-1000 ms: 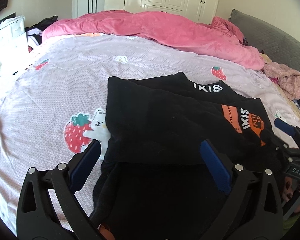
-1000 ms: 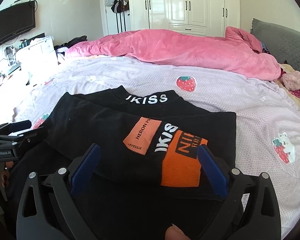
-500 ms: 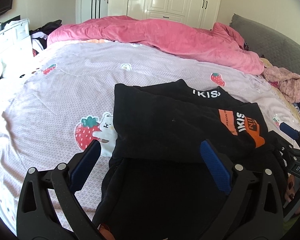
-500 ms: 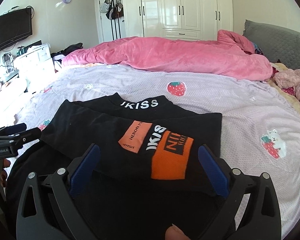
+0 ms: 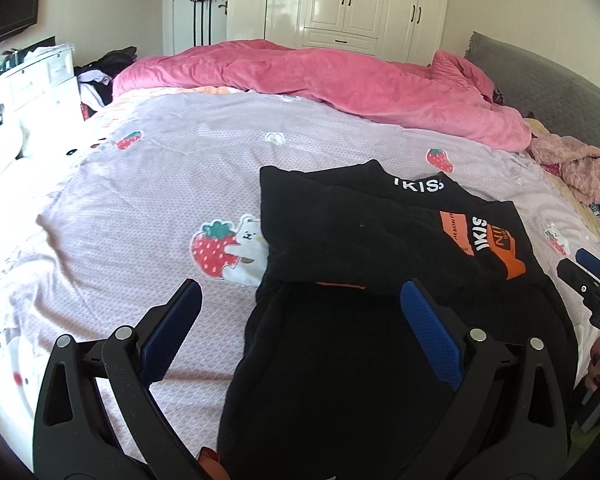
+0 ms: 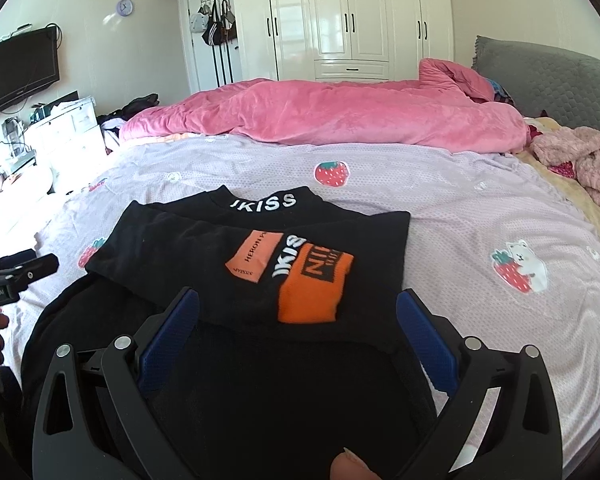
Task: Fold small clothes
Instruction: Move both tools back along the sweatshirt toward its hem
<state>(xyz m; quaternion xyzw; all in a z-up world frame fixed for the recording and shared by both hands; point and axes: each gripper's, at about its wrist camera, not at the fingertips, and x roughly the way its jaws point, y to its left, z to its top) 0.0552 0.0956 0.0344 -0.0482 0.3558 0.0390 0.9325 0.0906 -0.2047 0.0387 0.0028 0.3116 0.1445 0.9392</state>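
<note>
Viewing the black top (image 6: 228,264) on the bed (image 6: 460,216), we judge it partly folded: sleeves lie across its chest, the hem unfolded. Left gripper (image 5: 300,332) and right gripper (image 6: 296,332) hover above the hem, jaws spread, empty.

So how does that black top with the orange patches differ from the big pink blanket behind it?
The black top lies folded flat with straight edges; the pink blanket is bunched in a rumpled heap. The top carries white lettering and orange patches; the blanket is plain. The top sits near both tools; the blanket lies across the far side. Both rest on the strawberry-print bedspread.
</note>
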